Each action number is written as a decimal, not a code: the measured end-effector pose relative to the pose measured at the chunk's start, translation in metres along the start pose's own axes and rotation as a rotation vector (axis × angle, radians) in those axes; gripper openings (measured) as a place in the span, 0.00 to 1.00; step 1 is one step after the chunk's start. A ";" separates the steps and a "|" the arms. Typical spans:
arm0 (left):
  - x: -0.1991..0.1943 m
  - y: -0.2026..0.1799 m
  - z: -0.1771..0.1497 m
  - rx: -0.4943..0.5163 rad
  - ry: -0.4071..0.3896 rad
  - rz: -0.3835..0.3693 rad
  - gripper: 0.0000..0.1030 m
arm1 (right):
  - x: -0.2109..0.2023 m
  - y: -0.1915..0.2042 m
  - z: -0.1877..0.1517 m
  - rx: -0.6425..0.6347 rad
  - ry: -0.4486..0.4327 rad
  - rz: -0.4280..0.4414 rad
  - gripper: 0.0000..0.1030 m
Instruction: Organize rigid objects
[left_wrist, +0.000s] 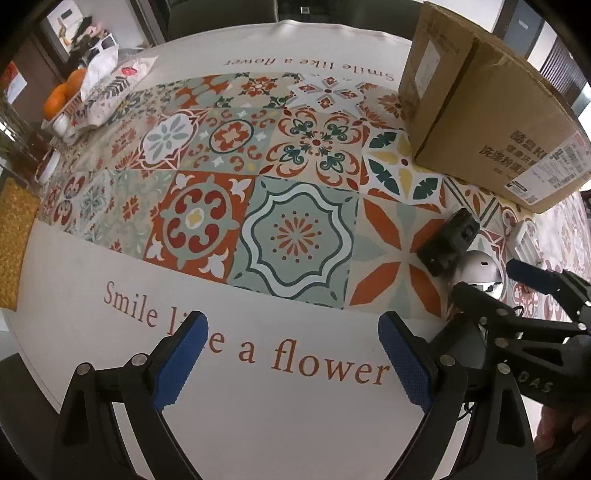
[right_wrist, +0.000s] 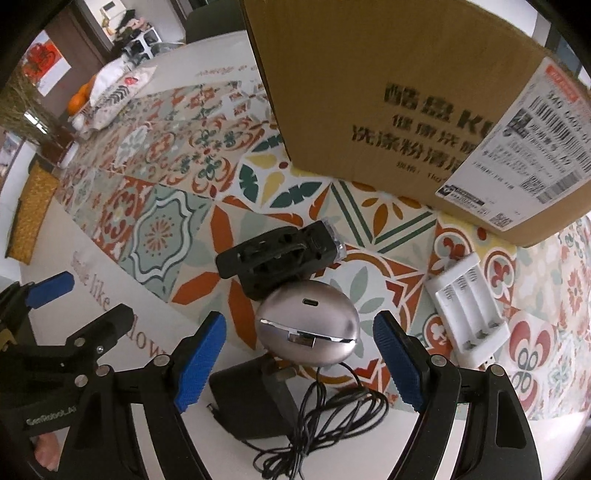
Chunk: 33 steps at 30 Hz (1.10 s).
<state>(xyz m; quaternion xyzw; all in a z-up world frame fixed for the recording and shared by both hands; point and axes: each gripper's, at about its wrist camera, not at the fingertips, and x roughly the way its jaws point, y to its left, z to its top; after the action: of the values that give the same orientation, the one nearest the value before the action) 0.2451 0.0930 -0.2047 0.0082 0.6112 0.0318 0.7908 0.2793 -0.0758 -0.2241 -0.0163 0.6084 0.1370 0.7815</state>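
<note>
Left gripper (left_wrist: 293, 334) — fingers spread wide, nothing between the blue pads (left_wrist: 183, 360); it hangs over the bare white border of the tablecloth (left_wrist: 92, 266), above the printed words "Smile like a flower".

Right gripper (right_wrist: 299, 332) — also spread wide and grasping nothing. The silver case (right_wrist: 308, 325) sits between its pads without touching either one. From the left wrist view this gripper (left_wrist: 491, 280) enters at the right edge, with the case (left_wrist: 480, 267) just past its tips.

Objects to organize, all clustered at the right side of the table:
- Silver case: egg-shaped, a small port on its upper face, resting on the tiled pattern.
- Black holder (right_wrist: 277, 258): a slotted black plastic piece just behind the case, a clear end pointing toward the box.
- Black adapter (right_wrist: 251, 402): lying below the case, close to the camera, with a tangled black cable (right_wrist: 325, 417) beside it.
- White charger (right_wrist: 469, 314): open battery bays, right of the case, well clear of the right pad.

Background: a cardboard box (right_wrist: 388, 92) stands behind the cluster, printed text and shipping label facing the gripper. Oranges (left_wrist: 59, 98) and a patterned bag (left_wrist: 110, 88) lie at the table's far left.
</note>
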 end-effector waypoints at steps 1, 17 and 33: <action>0.001 -0.001 0.000 0.001 0.002 -0.001 0.92 | 0.001 0.000 0.000 0.000 0.002 -0.001 0.79; 0.010 -0.007 0.000 0.012 0.026 -0.009 0.92 | 0.022 -0.001 0.000 0.015 0.047 -0.033 0.64; -0.007 -0.025 0.008 0.070 -0.010 -0.049 0.92 | -0.028 -0.030 -0.007 0.097 -0.061 0.001 0.64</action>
<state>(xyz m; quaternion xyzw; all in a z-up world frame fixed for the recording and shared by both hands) 0.2523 0.0678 -0.1971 0.0208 0.6081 -0.0090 0.7935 0.2737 -0.1111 -0.2034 0.0261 0.5902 0.1083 0.7995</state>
